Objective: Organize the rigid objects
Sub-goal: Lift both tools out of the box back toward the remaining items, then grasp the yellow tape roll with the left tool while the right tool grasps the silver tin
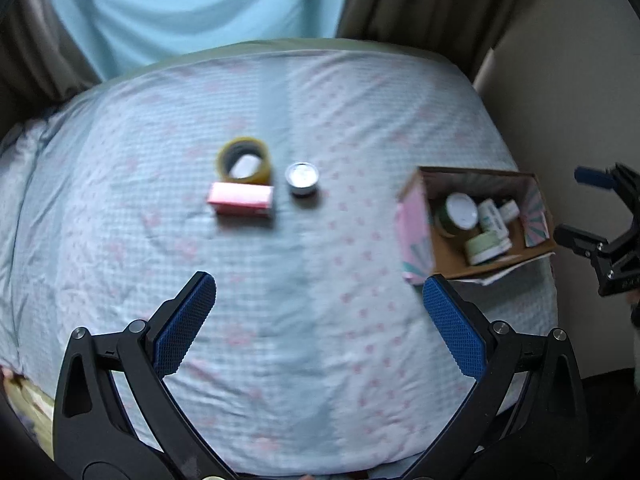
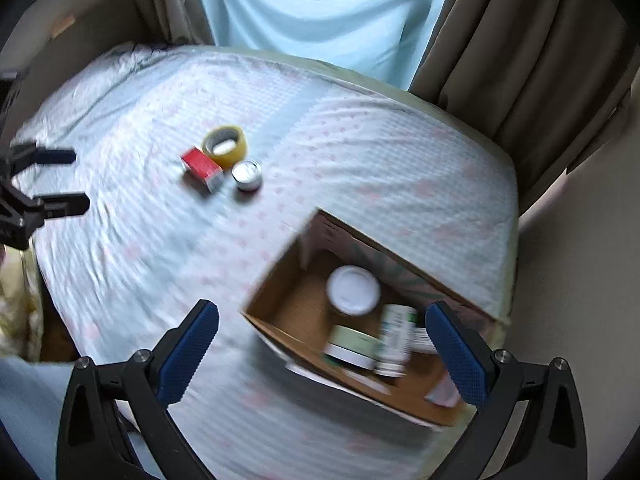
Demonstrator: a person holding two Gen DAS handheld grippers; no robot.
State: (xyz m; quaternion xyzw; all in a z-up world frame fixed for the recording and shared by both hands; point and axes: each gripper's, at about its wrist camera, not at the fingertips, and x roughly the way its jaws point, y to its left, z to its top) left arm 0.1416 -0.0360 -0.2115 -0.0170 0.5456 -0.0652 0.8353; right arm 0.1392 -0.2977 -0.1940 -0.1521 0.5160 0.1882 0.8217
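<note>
Left gripper, jaws wide and empty, faces the red box at 11 o'clock, long axis crosswise to its fingers; right gripper, equally wide and empty, hovers over the carton.
</note>
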